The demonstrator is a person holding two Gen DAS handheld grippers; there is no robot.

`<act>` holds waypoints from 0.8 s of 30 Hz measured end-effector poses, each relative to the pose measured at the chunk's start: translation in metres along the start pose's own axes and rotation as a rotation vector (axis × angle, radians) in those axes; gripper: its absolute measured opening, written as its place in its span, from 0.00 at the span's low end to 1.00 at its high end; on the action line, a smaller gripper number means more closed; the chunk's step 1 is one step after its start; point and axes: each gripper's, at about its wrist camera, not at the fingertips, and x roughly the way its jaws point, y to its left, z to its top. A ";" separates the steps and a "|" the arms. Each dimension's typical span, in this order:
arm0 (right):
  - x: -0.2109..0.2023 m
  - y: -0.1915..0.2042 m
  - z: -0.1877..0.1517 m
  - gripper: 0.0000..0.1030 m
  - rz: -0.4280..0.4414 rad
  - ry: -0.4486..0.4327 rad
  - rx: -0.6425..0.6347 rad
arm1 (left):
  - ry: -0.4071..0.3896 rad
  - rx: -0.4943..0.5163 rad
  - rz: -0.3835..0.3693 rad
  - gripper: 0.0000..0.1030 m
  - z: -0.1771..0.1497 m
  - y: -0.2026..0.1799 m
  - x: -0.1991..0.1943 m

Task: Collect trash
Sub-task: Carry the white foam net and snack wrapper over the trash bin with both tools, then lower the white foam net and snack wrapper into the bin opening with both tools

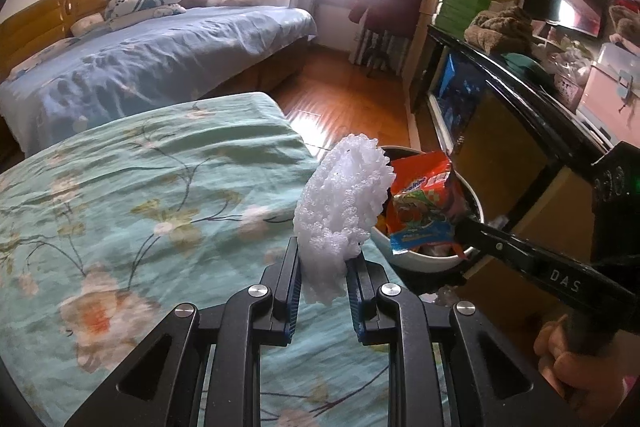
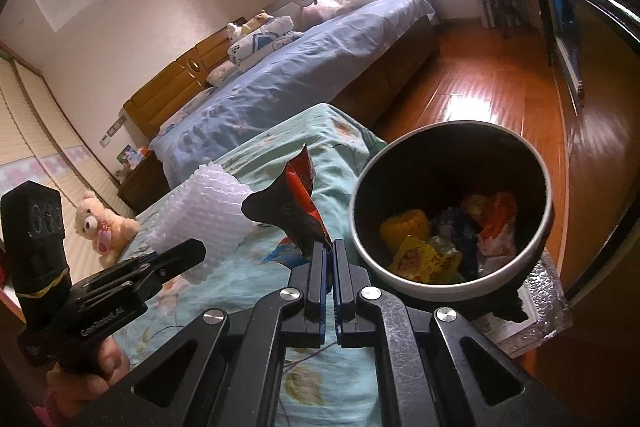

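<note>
While left gripper [image 1: 325, 267] clamped white foam net [image 1: 342, 211] above bed's [image 1: 120, 187] right edge, right gripper's [image 2: 329, 247] fingers pinched red snack wrapper [image 2: 300, 203] nearly shut, just beside trash bin [image 2: 536, 247] off bed's corner.

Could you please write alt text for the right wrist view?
The right gripper pinches a red snack wrapper beside an open trash bin holding wrappers. To its left, the left gripper holds white foam netting over a floral bedspread.
</note>
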 end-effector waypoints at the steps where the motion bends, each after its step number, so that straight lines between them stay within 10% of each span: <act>1: -0.001 -0.001 0.000 0.02 -0.004 -0.001 0.002 | 0.001 0.003 -0.002 0.19 0.001 -0.002 0.001; 24: -0.015 -0.036 0.008 0.02 -0.119 -0.040 0.035 | 0.034 0.069 -0.042 0.19 0.013 -0.040 0.033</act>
